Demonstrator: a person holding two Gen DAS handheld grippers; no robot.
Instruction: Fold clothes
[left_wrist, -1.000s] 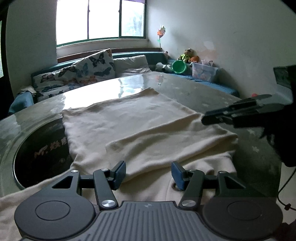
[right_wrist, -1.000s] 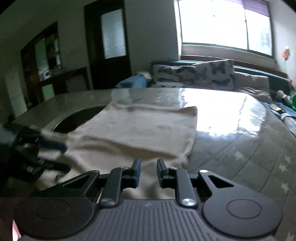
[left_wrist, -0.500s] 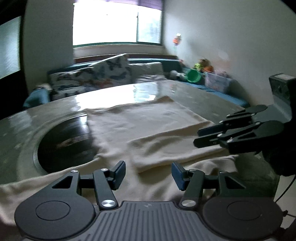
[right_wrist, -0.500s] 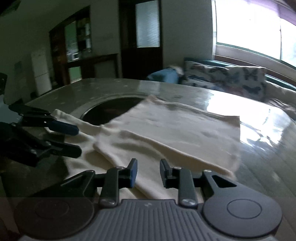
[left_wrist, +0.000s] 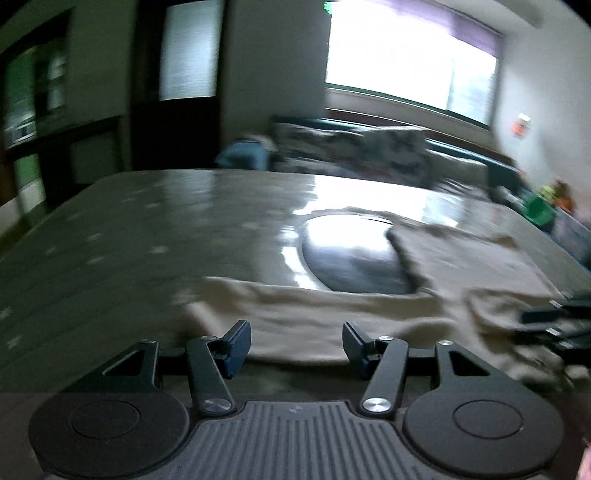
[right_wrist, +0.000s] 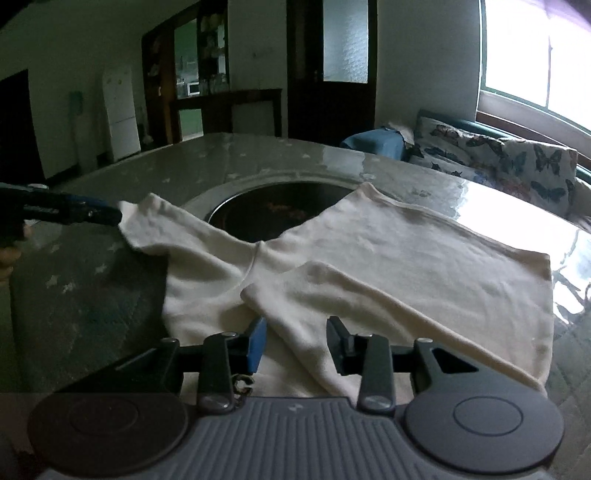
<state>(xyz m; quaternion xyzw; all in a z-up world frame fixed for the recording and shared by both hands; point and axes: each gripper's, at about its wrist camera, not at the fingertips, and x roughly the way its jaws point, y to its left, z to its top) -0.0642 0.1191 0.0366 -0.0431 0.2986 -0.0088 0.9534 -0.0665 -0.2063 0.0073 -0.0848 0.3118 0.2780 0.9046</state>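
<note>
A cream long-sleeved top (right_wrist: 406, 266) lies flat on the grey star-patterned table (right_wrist: 92, 302). One sleeve is folded across its body. The other sleeve (right_wrist: 173, 236) stretches out to the left, past a dark round inset (right_wrist: 280, 214). My right gripper (right_wrist: 297, 339) hovers over the folded sleeve's end; its jaws are opening and the pads do not press the cloth. My left gripper (left_wrist: 297, 345) is open at the near edge of the outstretched sleeve (left_wrist: 314, 314). In the right wrist view, the left gripper (right_wrist: 110, 216) reaches the cuff. The right gripper (left_wrist: 528, 317) shows blurred at the right edge.
A sofa with butterfly cushions (right_wrist: 517, 162) runs under the bright window behind the table. A dark door (right_wrist: 332, 66) and a white fridge (right_wrist: 120, 110) stand at the back. A green bucket (left_wrist: 537, 214) sits far right. Bare tabletop (left_wrist: 110, 240) extends to the left.
The left gripper swung left, from over the top's body to the outstretched sleeve. The right gripper's jaws widened from nearly shut, and its view turned left.
</note>
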